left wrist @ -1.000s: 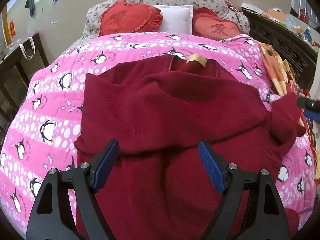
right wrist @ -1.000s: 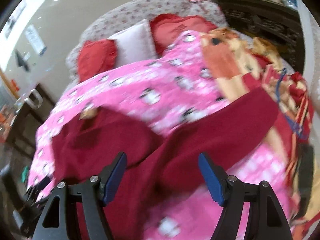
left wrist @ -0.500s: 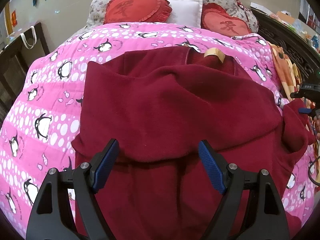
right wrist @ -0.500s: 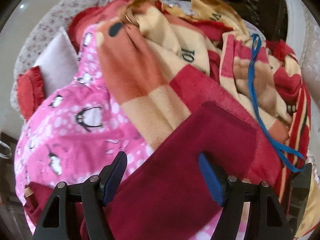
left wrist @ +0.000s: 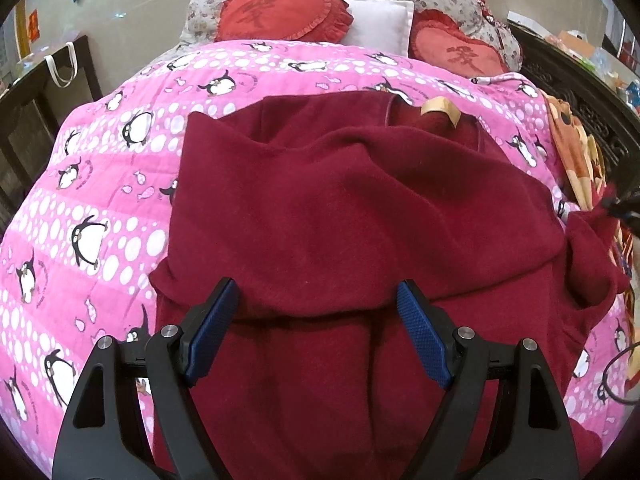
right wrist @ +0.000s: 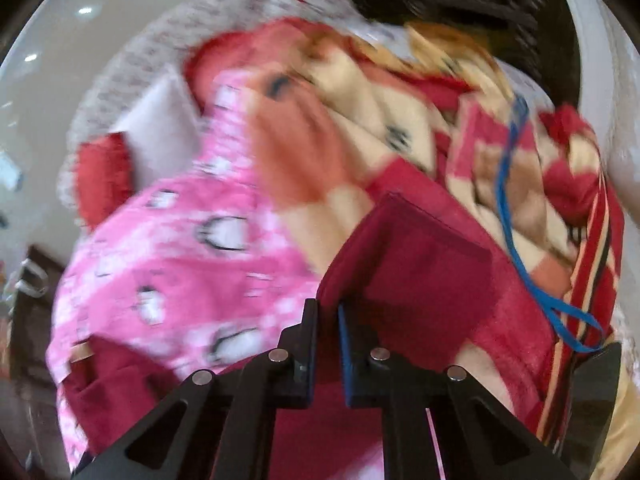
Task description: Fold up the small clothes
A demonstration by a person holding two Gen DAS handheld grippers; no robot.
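A dark red fleece top lies spread on the pink penguin quilt, one sleeve folded across its body, a tan neck label at the far end. My left gripper is open and empty, hovering over the near part of the top. My right gripper is shut on the top's other sleeve near the cuff, at the bed's right side. The right gripper shows as a dark tip at the right edge of the left wrist view.
Two red heart cushions and a white pillow lie at the headboard. An orange and cream blanket with a blue cord is piled on the bed's right side. A dark wooden side table stands at the left.
My right gripper has closed on the sleeve near its cuff; it was open around it half a second ago. My left gripper has tilted slightly nearer the top.
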